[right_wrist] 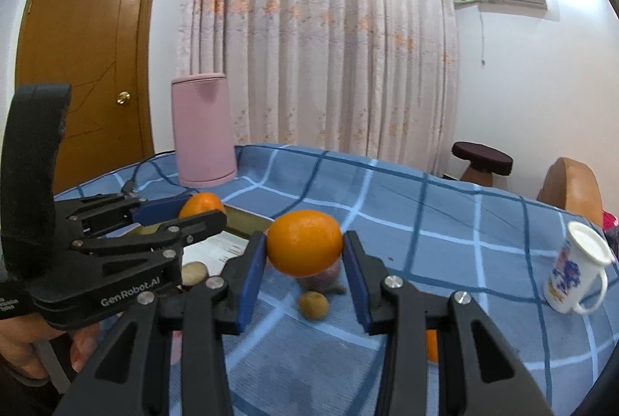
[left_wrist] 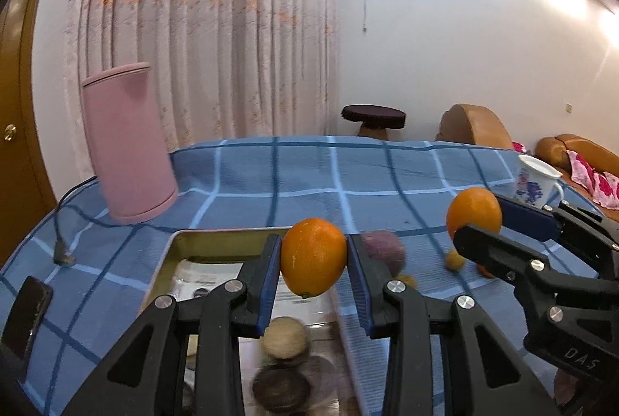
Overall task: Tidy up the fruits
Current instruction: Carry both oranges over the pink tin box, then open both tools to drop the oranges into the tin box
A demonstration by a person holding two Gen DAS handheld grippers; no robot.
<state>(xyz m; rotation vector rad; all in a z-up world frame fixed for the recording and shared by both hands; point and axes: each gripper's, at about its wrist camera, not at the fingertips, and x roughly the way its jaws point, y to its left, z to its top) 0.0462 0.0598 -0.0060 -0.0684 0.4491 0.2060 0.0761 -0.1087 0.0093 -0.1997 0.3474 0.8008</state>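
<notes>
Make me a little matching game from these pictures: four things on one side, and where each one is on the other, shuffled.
Things:
1. orange
2. second orange
3. mug
4. pink cylinder

Places:
A. standing on the cloth near the curtain
B. between the left gripper's fingers, above the tray
C. on the cloth at the table's right side
D. between the right gripper's fingers

Pairs: 1-B, 2-D, 3-C, 4-A

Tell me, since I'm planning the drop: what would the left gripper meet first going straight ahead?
Likely nothing close: the left gripper, holding an orange, points over the tray toward bare tablecloth. Depth is uncertain.
</notes>
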